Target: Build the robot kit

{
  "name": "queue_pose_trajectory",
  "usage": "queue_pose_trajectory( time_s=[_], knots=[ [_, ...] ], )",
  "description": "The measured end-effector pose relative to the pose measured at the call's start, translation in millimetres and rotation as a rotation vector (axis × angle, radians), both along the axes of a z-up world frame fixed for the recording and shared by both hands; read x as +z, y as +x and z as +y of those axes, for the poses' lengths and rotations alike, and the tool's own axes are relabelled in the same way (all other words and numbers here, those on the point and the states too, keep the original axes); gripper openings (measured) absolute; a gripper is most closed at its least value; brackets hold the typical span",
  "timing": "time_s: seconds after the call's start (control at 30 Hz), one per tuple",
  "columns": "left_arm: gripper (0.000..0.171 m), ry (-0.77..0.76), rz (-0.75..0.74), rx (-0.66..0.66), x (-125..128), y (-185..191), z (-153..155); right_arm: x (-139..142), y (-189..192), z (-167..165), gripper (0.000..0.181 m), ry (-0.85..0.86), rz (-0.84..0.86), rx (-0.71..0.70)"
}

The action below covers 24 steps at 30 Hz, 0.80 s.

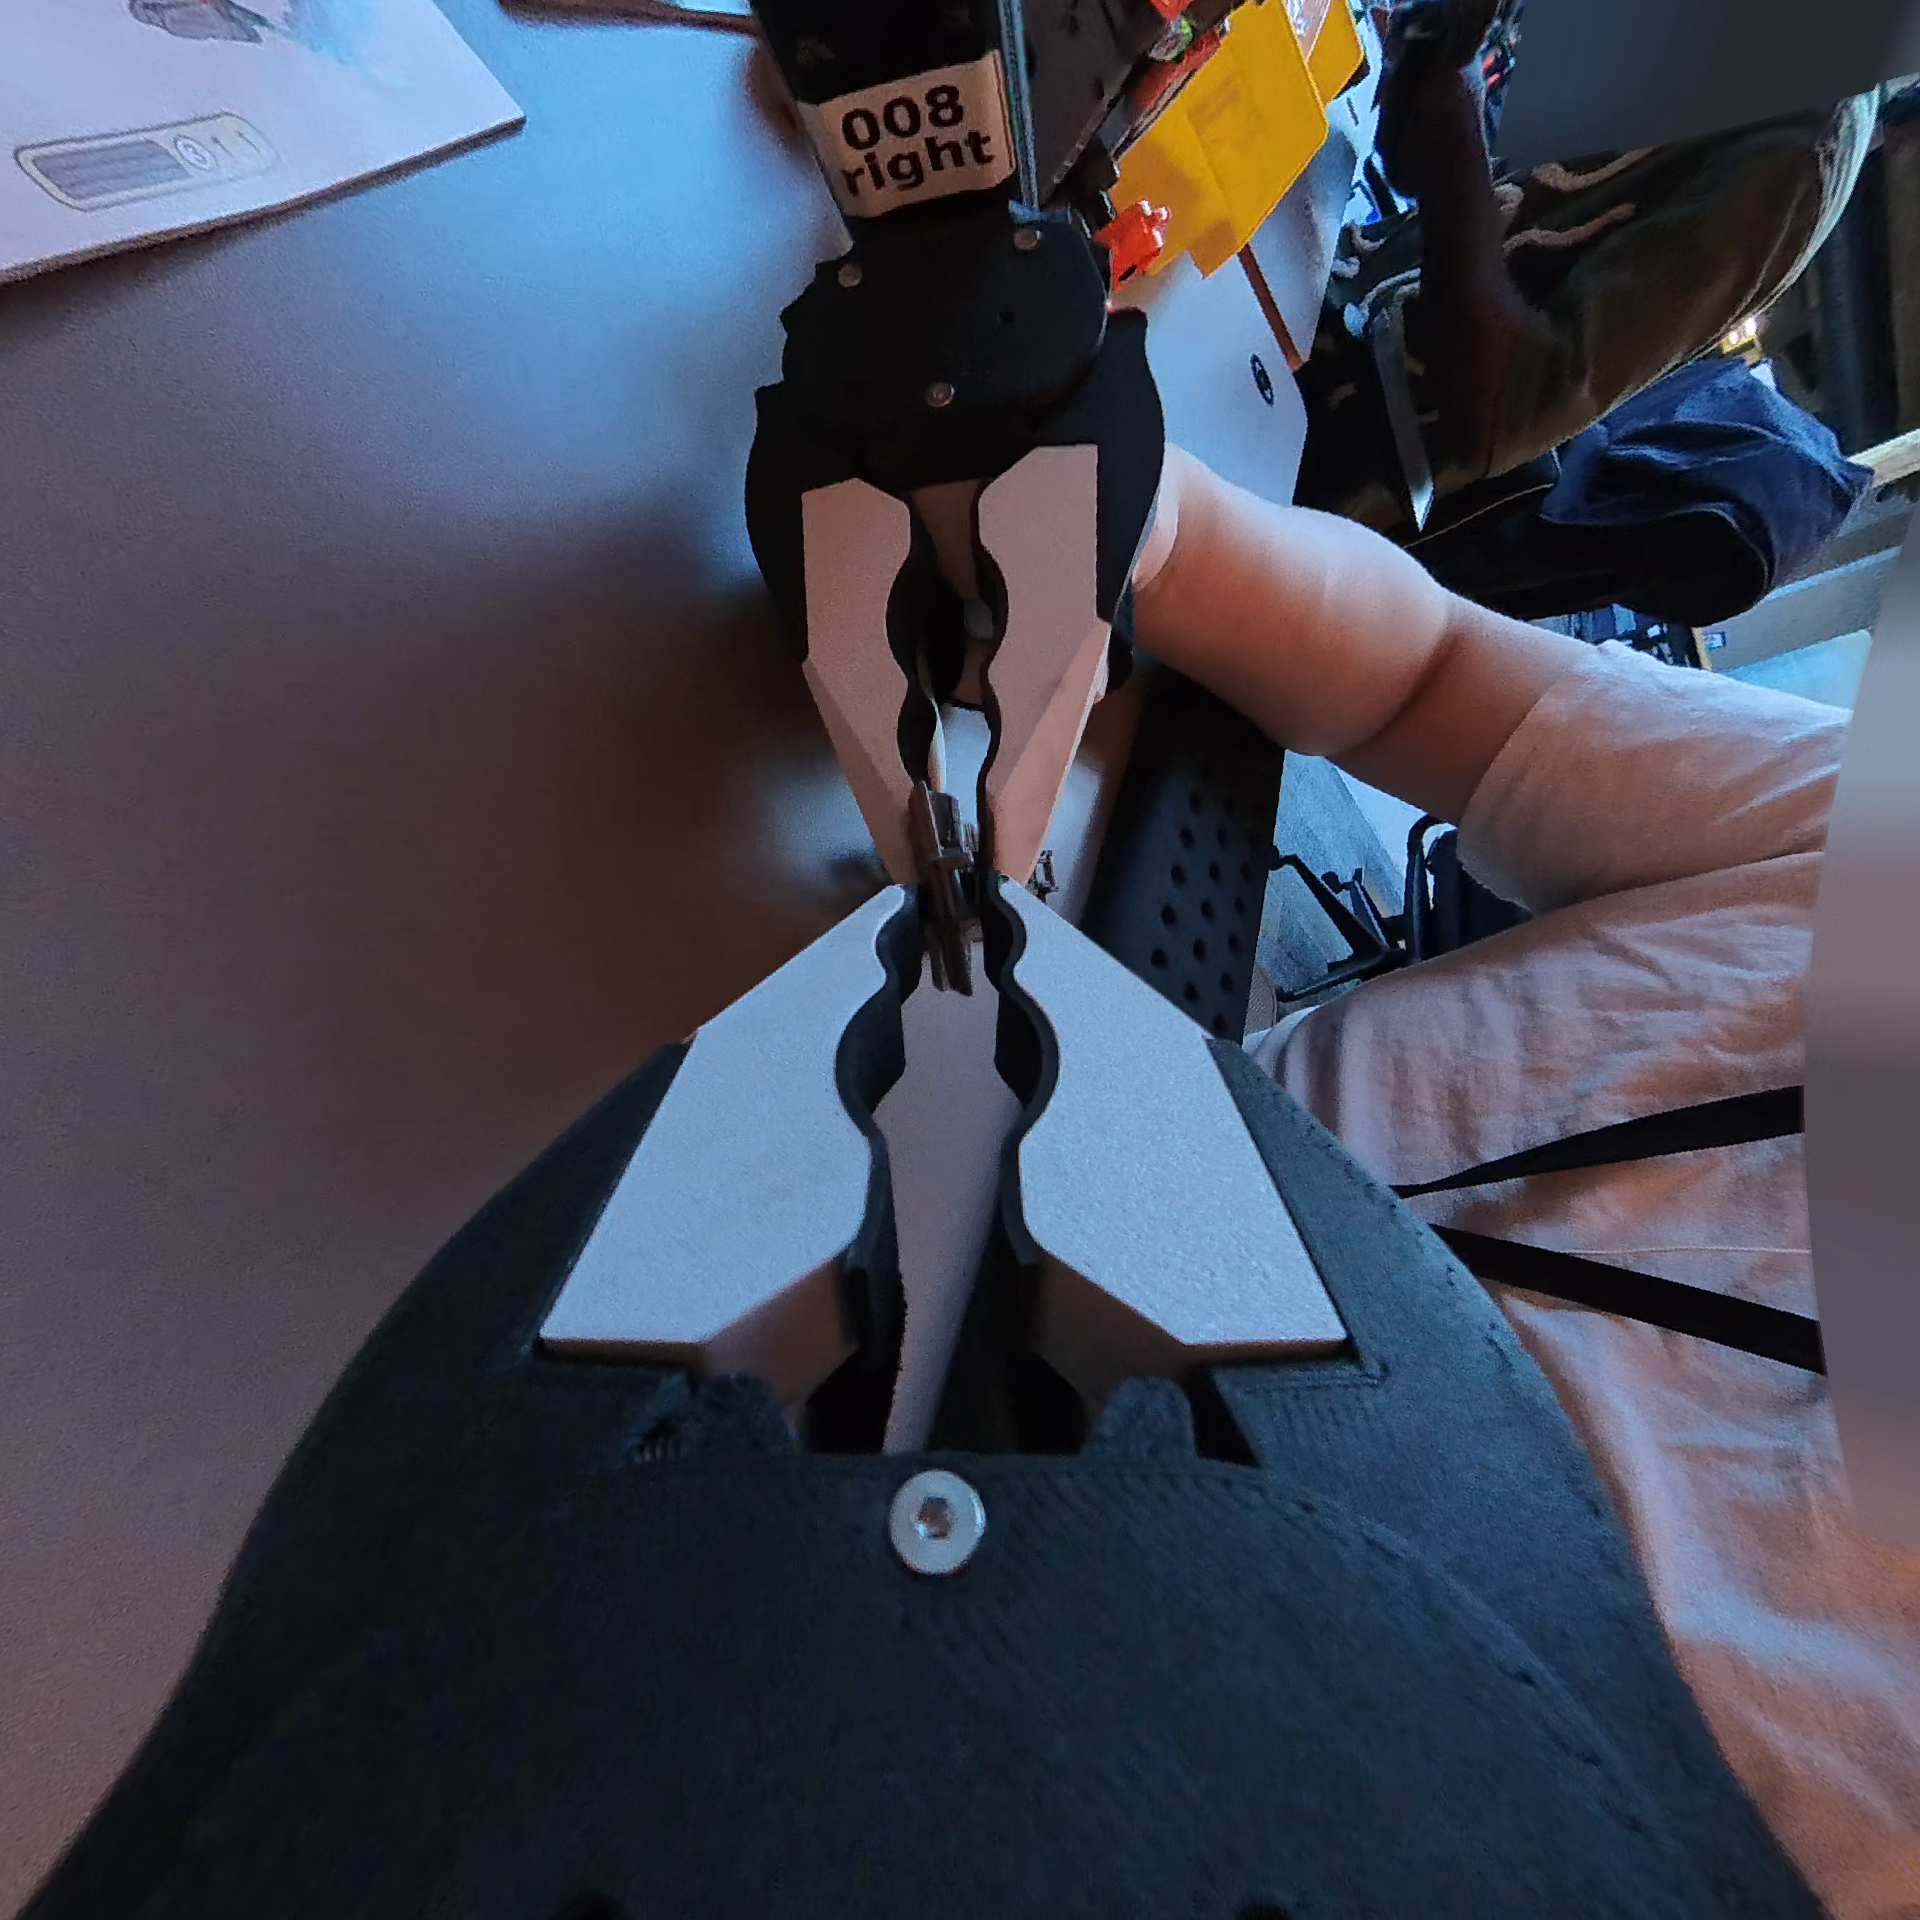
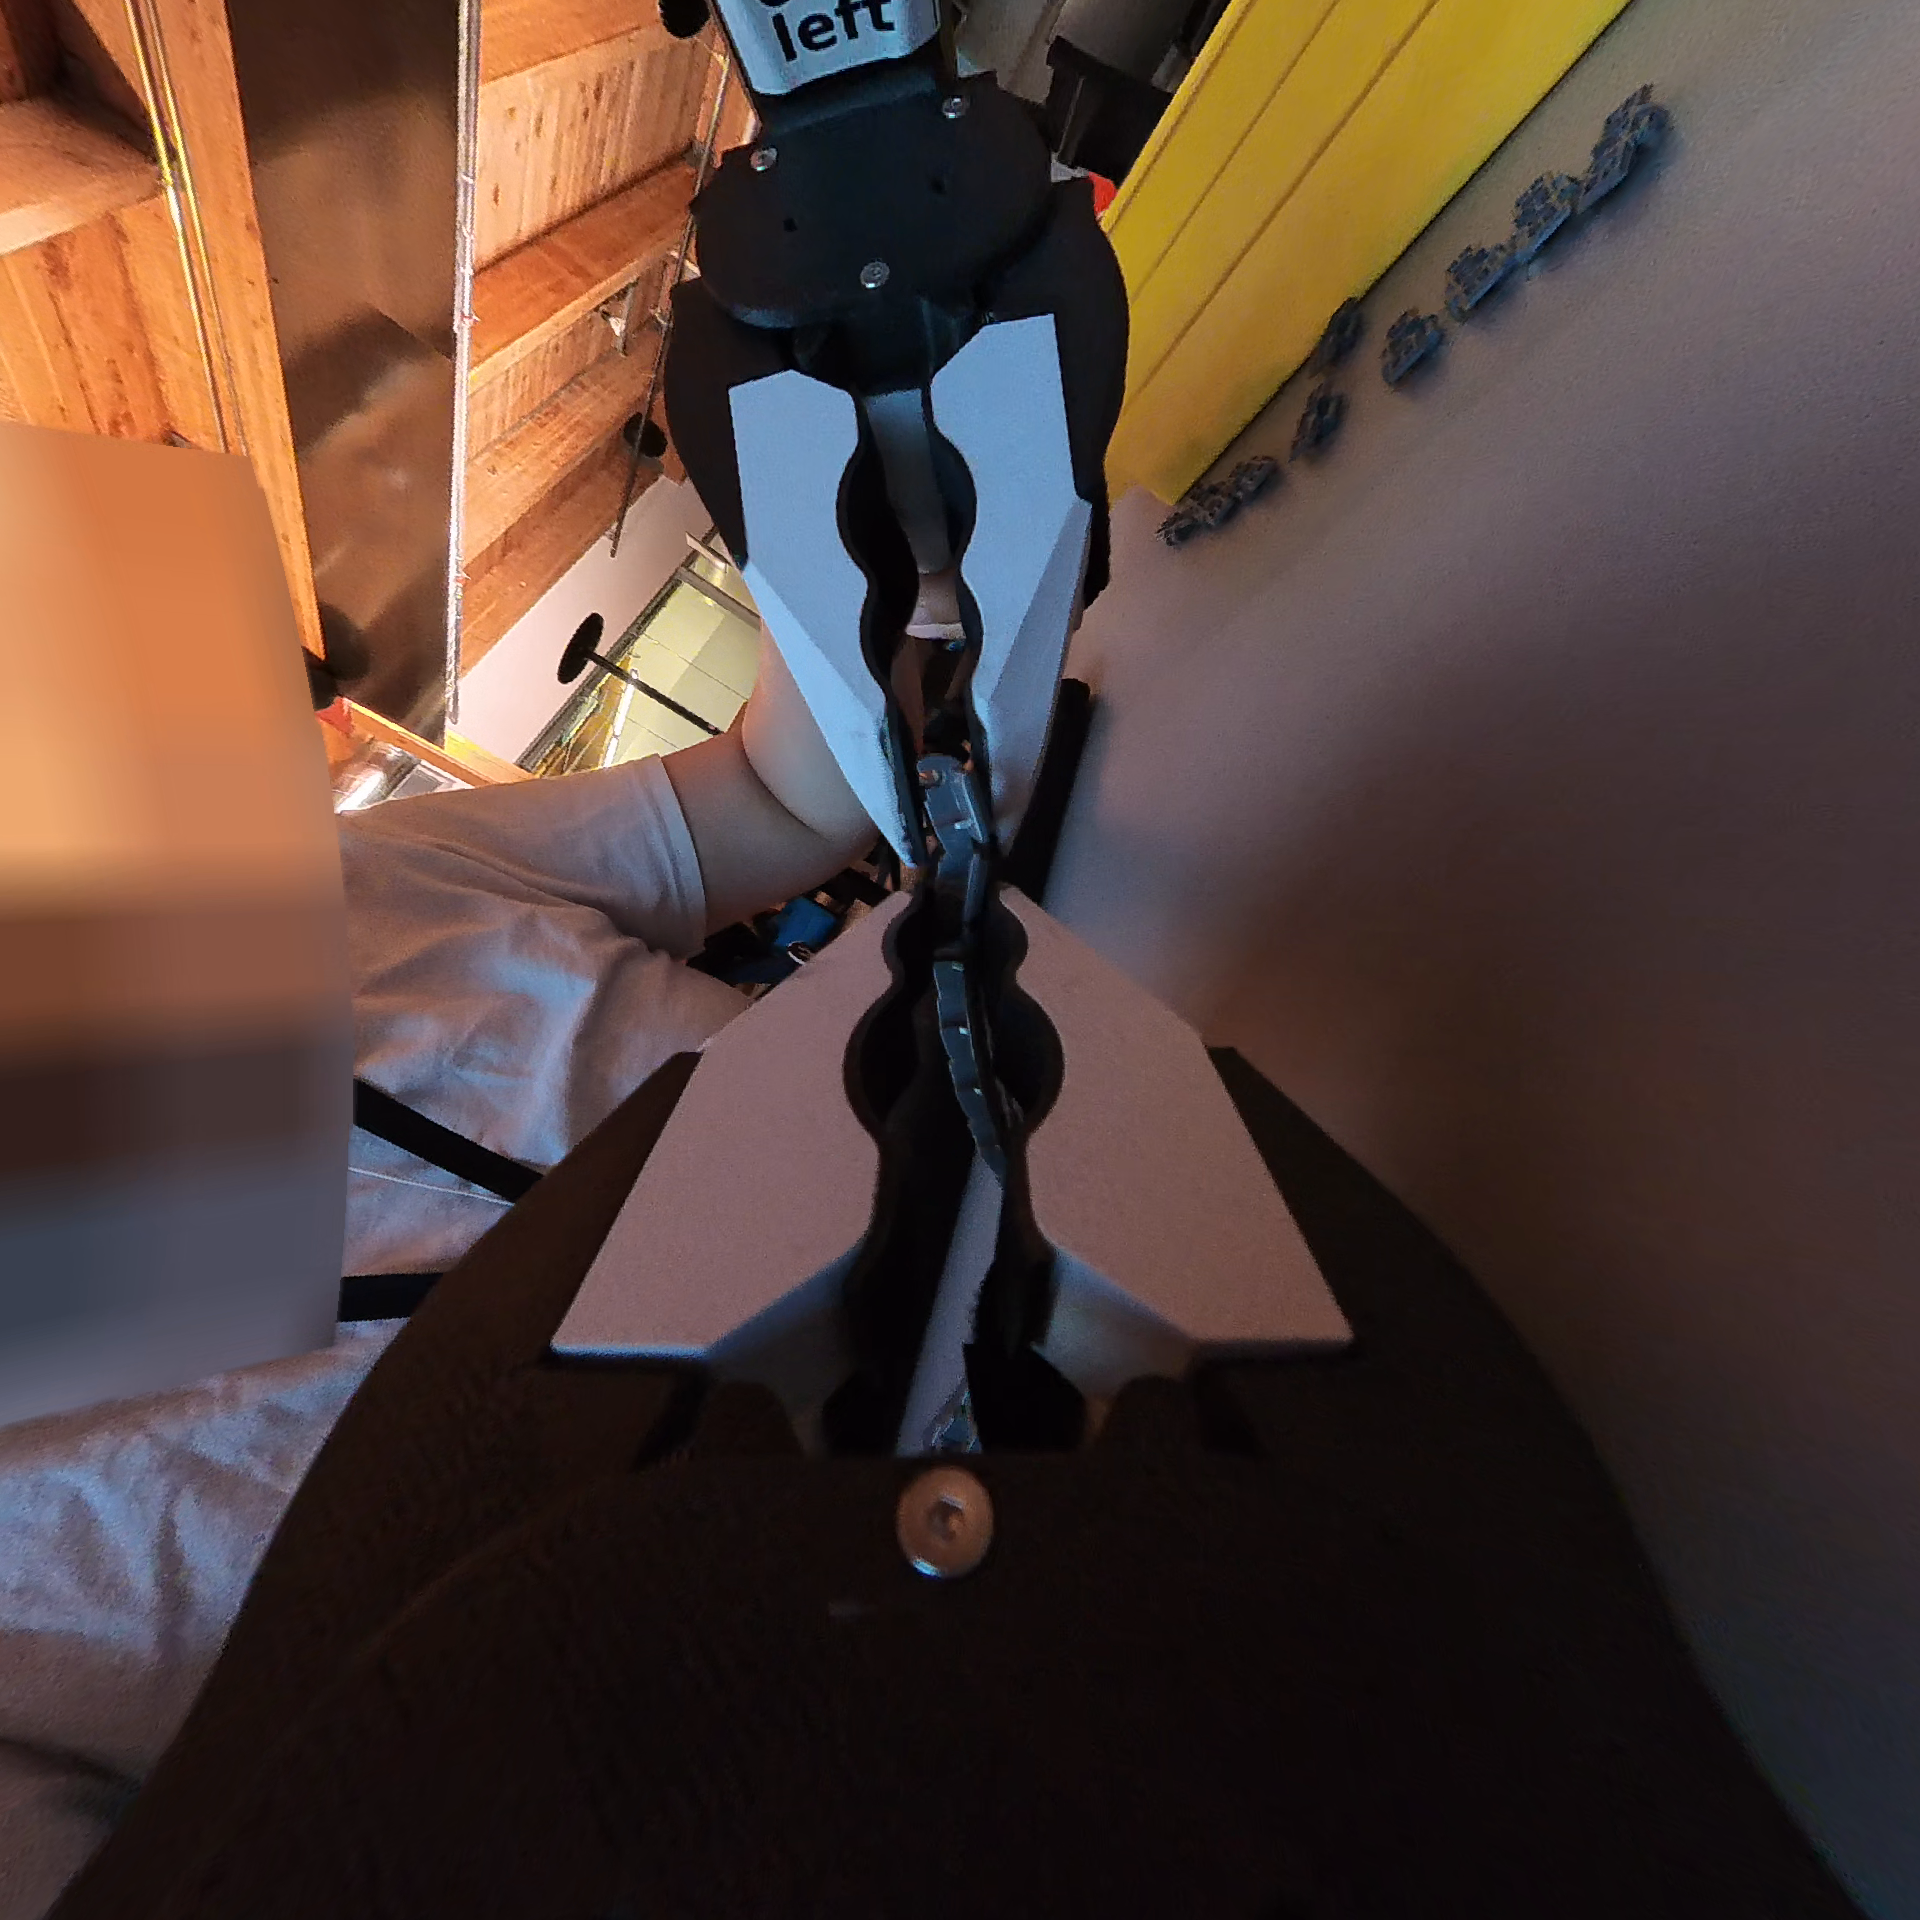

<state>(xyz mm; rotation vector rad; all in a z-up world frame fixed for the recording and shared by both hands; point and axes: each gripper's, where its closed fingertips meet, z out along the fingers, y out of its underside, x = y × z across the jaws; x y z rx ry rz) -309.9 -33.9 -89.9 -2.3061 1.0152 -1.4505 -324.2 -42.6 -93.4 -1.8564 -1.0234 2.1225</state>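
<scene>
My two grippers meet tip to tip above a grey table [image 1: 364, 727]. My left gripper [image 1: 954, 935] is shut on a small dark grey link piece [image 1: 943, 842]. The right gripper [image 1: 951, 821] comes down from the top of the left wrist view and pinches the same piece at its far end. In the right wrist view my right gripper [image 2: 956, 925] is shut on a short strip of dark grey links [image 2: 966, 1039] that runs back between its fingers. The left gripper [image 2: 951, 831] grips the strip's far link [image 2: 951, 790].
Several more grey link pieces [image 2: 1455, 312] lie in a row on the table [image 2: 1558, 831] beside a yellow box [image 2: 1299, 208]. A printed sheet [image 1: 208, 135], a yellow bin [image 1: 1216, 135] and a red piece [image 1: 1138, 234] are farther off. A person's arm [image 1: 1299, 644] and light shirt [image 1: 1558, 1091] are at the right. My two grippers' fingertips are within a few centimetres of each other.
</scene>
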Motion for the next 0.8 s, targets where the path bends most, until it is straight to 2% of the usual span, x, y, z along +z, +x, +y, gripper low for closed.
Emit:
queue_pose_trajectory(
  time_s=[0.4,0.63,0.8],
  knots=[
    [0.007,0.057,0.048,-0.011,1.8,-3.5,-1.1,0.6,0.5,-1.7,0.005,-0.026,0.002,0.016],
    [0.006,0.234,0.114,0.018,8.0,-1.0,3.9,8.0,1.5,3.9,0.004,0.025,0.045,-0.056],
    [0.007,0.283,0.156,0.026,3.8,-1.4,4.5,5.4,1.1,5.0,0.003,0.041,0.025,-0.075]
  ],
)
